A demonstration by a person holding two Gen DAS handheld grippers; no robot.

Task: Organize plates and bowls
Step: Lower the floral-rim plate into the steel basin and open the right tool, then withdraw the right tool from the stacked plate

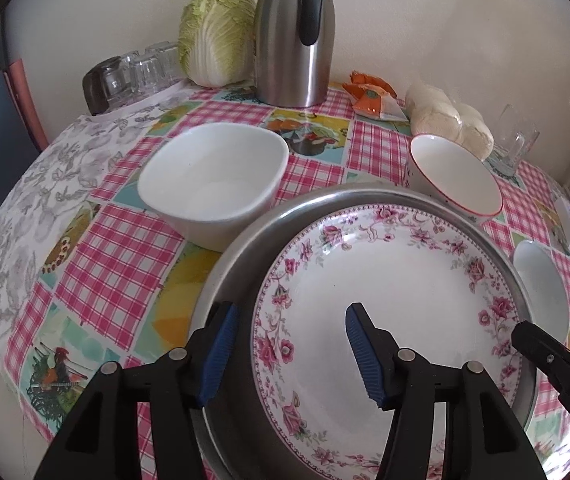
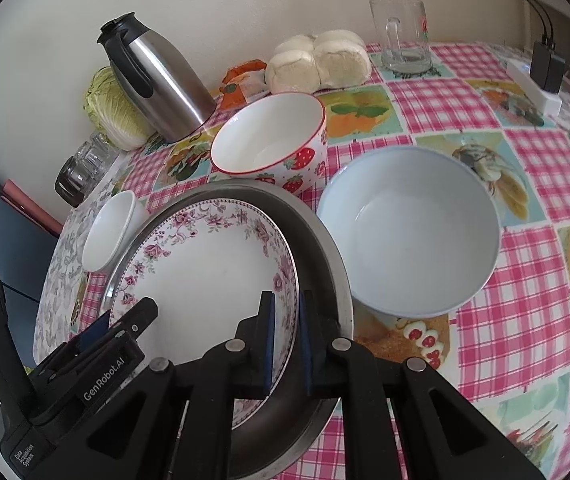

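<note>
1. A round white plate with a pink floral border [image 1: 389, 304] lies inside a wide, shallow round metal pan [image 1: 229, 256], off-centre, on the counter covered with a pink-checked patchwork oilcloth [image 1: 117, 248].
2. The left tongs [image 1: 285, 356] stand apart over the near left part of the plate; one blue pad [image 1: 221, 352] is over the pan's rim, the other over the plate's white middle, and neither presses on anything.
3. The right tongs [image 2: 285, 344] are closed on the right rim of the floral plate, one blue pad on each side of the rim.
4. A white rounded-square bowl [image 1: 213, 176] stands just beside the pan on its far left side, toward the counter's back edge.
5. A white bowl with a red rim and strawberry print [image 2: 273, 140] stands just behind the pan.
6. A pale blue round bowl [image 2: 409, 232] stands just beside the pan on its right.
7. Along the back edge, against the wall, are a brushed steel jug with a black handle [image 1: 293, 36], a head of napa cabbage [image 1: 217, 36], upturned clear glasses [image 1: 145, 68], an orange packet [image 1: 373, 98], a bag of pale buns [image 2: 317, 62] and a clear glass mug [image 2: 403, 36].
8. A white power strip with a black plug [image 2: 541, 80] lies at the counter's far right corner.
</note>
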